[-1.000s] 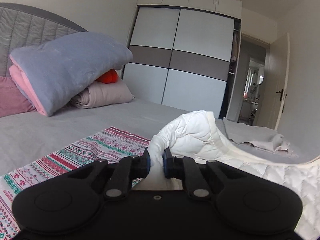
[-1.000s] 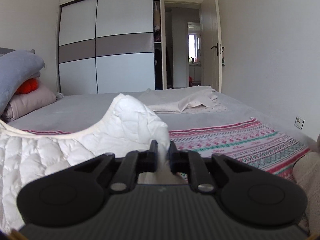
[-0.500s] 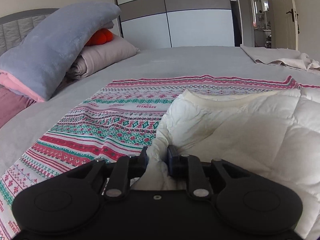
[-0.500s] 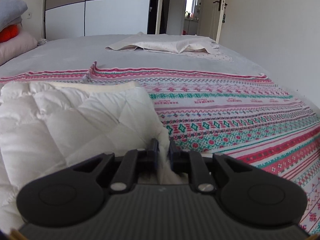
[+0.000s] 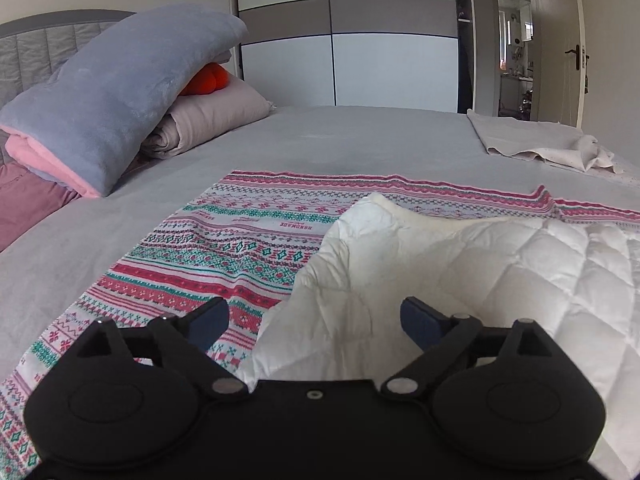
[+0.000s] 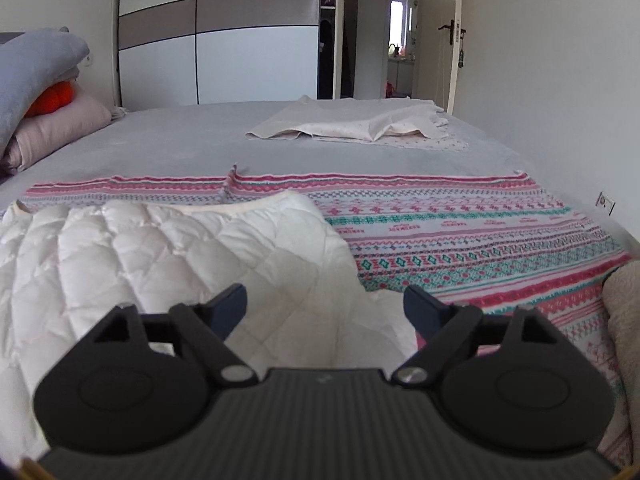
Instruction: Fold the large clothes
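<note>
A white quilted garment lies folded on a patterned red, green and white cloth spread on the grey bed. My left gripper is open, its jaws wide apart over the garment's left corner, holding nothing. In the right wrist view the same garment lies on the patterned cloth. My right gripper is open over the garment's right corner, holding nothing.
A grey and pink folded blanket, a beige pillow and an orange object sit at the bed's head. A pale folded sheet lies at the far side of the bed. A wardrobe and an open door stand behind.
Both grippers lowered the garment's edge onto the bed, folding it over, then opened and let go of its corners.
</note>
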The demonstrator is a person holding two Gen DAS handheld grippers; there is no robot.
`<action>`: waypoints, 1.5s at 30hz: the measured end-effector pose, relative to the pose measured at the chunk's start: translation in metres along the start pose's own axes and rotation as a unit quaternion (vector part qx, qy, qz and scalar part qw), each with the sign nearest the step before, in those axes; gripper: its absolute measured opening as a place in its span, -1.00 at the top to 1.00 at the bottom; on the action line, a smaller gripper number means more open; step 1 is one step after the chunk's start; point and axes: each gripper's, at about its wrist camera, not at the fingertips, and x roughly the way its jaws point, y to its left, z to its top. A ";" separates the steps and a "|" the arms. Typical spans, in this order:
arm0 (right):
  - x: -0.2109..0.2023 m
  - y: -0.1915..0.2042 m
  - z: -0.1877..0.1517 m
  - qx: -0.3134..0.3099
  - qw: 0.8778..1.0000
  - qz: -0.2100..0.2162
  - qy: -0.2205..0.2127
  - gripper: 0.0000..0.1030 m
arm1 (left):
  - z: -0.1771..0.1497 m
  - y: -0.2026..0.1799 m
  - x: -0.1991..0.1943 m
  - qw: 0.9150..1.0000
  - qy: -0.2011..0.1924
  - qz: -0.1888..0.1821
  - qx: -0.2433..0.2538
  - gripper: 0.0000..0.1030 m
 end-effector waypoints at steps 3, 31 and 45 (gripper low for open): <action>-0.026 -0.002 -0.005 0.012 1.000 0.010 0.006 -0.90 | -0.006 0.002 -0.028 1.000 0.010 -0.018 -0.016 -1.00; -0.043 -0.090 -0.084 0.371 0.895 0.176 0.175 -0.98 | -0.102 0.082 -0.051 0.836 0.174 -0.266 -0.447 -0.96; -0.026 -0.095 -0.095 0.461 0.869 0.145 0.106 0.54 | -0.085 0.072 -0.019 0.875 0.078 -0.145 -0.456 0.30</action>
